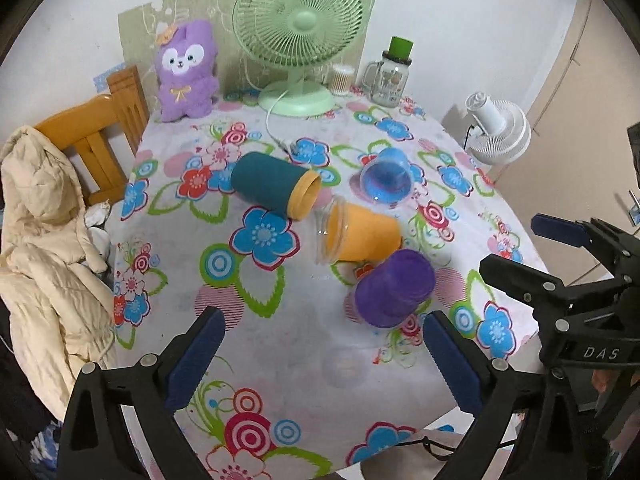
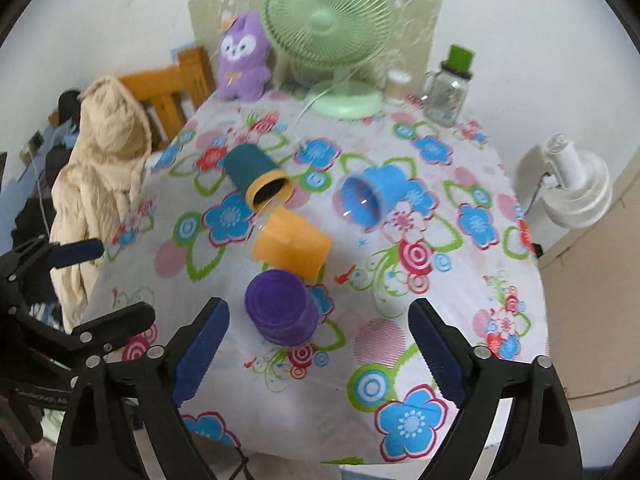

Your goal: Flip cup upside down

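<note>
Several cups sit on the flowered tablecloth [image 1: 304,344]. A purple cup [image 1: 394,288] [image 2: 282,306] stands upside down nearest me. An orange cup [image 1: 360,238] [image 2: 292,244], a teal cup with an orange rim [image 1: 276,184] [image 2: 254,174] and a blue cup [image 1: 386,176] [image 2: 374,196] lie on their sides behind it. My left gripper [image 1: 324,344] is open and empty, short of the purple cup. My right gripper [image 2: 318,344] is open and empty just in front of the purple cup; it also shows in the left wrist view [image 1: 516,246].
At the table's back stand a green fan [image 1: 298,36], a purple plush toy [image 1: 186,72], a glass jar with a green lid [image 1: 390,76] and a swab box [image 1: 342,78]. A wooden chair with a cream jacket [image 1: 44,240] is left; a white fan [image 1: 498,128] is right.
</note>
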Demonstrator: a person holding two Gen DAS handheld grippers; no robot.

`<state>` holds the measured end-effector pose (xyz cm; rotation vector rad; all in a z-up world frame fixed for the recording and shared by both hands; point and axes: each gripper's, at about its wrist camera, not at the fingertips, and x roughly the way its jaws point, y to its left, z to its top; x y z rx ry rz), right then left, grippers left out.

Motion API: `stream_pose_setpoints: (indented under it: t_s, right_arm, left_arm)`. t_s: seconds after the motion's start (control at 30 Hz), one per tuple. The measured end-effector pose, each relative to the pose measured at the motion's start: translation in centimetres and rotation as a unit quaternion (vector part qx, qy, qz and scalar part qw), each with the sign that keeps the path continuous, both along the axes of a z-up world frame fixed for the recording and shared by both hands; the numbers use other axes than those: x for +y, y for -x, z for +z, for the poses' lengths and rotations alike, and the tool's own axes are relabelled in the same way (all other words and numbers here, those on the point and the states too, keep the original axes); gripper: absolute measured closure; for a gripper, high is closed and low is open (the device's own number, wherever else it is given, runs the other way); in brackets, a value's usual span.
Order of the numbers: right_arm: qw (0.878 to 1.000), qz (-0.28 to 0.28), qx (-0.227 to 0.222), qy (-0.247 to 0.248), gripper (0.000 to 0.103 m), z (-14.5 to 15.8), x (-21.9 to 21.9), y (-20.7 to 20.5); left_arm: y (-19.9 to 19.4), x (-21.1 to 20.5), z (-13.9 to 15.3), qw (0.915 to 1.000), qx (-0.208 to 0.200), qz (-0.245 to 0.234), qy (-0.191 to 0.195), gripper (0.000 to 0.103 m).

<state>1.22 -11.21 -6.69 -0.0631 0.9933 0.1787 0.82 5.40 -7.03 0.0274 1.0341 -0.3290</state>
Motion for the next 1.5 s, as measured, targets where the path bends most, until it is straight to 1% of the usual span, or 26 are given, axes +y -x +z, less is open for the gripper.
stream_pose_setpoints:
  t_s: [0.13,0.3,0.37,0.5,0.6,0.7,0.83,0.93,1.23,1.5]
  right_arm:
    - [0.999,-0.016,-0.027,-0.01,0.006,0.9,-1.5,1.4]
    - [0.998,-0.037,-0.05,-0.014,0.005,1.5,-3.6,2.7]
    - [0.997,-0.044,-0.052,-0.025,0.005,1.6,-4.2,3.0]
    - [0.996,-0.056,-0.051,-0.044,0.005,1.6,-5.4,3.8]
    - [0.997,-0.05,-0.051,-0.041,0.004,1.6,-5.7,4.3]
    - [0.997,-0.044,-0.061,-0.022,0.004,1.7,-5.9,4.9]
    - [0.995,-0.051,-0.082,-0.009,0.004,2.4,-6.5,5.2]
    - [0.993,-0.057,-0.1,-0.005,0.003,2.9,-7.0,5.6]
    - [0.993,-0.071,-0.087,-0.023,0.003,2.4,-8.5,5.8]
    - [0.994,-0.077,-0.077,-0.028,0.003,2.1,-8.6,6.0]
  left_arm:
    - [1.0,-1.2,1.0,0.9995,-0.011,0.028,-0.005,0.001]
    - [2.0,-1.8,1.6,0.9964,-0.004,0.084,0.002,0.0]
    - [2.6,-2.0,1.8,0.9944,-0.004,0.105,0.008,0.0]
    - [3.8,-2.6,2.0,0.9916,-0.011,0.128,0.01,0.0]
    - [4.6,-3.1,2.0,0.9897,-0.015,0.142,0.012,0.0]
    - [5.0,-3.5,1.7,0.9881,-0.01,0.152,0.017,0.0]
    - [5.3,-4.1,2.2,0.9867,-0.019,0.161,0.012,0.0]
    - [5.5,-4.7,2.4,0.987,-0.023,0.159,0.009,0.0]
    - [5.8,-5.8,2.5,0.988,-0.03,0.151,-0.01,0.0]
    - [5.9,-5.8,2.8,0.9869,-0.033,0.157,-0.016,0.0]
